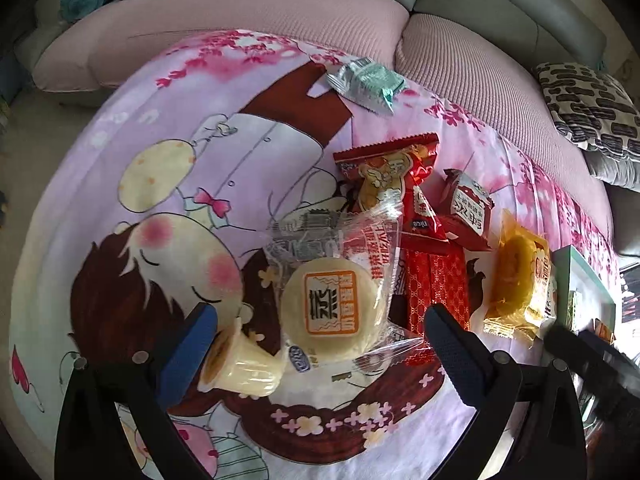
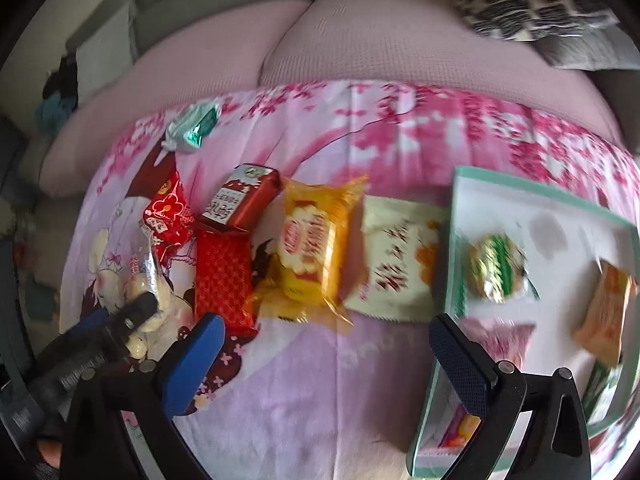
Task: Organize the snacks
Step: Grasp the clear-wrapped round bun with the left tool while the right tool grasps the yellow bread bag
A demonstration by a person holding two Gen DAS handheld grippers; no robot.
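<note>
Blue rubber pads face each other across a wide gap on my left gripper (image 1: 320, 344), and nothing is clamped between them; a small yellow pudding cup (image 1: 240, 364) lies on its side touching the left pad, while the round cake in clear wrap (image 1: 332, 304) sits square between the fingers. My right gripper (image 2: 328, 360) is also spread wide and empty, hanging over bare cloth between the snack pile and the green-rimmed tray (image 2: 540, 184). As I judge it, the step in hand is picking the round cake for the tray, so I should lower the left fingers past the crinkly film, close on the firm cake itself and not on a loose corner of wrap, and keep the pudding cup from being nudged along. That cake is pale and disc-shaped with an orange square label, its wrap glossy and likely slippery. Beyond it on the cartoon bedsheet (image 1: 160, 120) lie red packets (image 1: 400, 176), a red-and-white carton (image 1: 472, 204) and a yellow-wrapped cake (image 1: 516, 276), crowded and partly overlapping; a silver-green packet (image 1: 364, 80) sits well apart near the pink cushion (image 1: 260, 12). A few snacks already rest in the tray, though blur hides what they are
</note>
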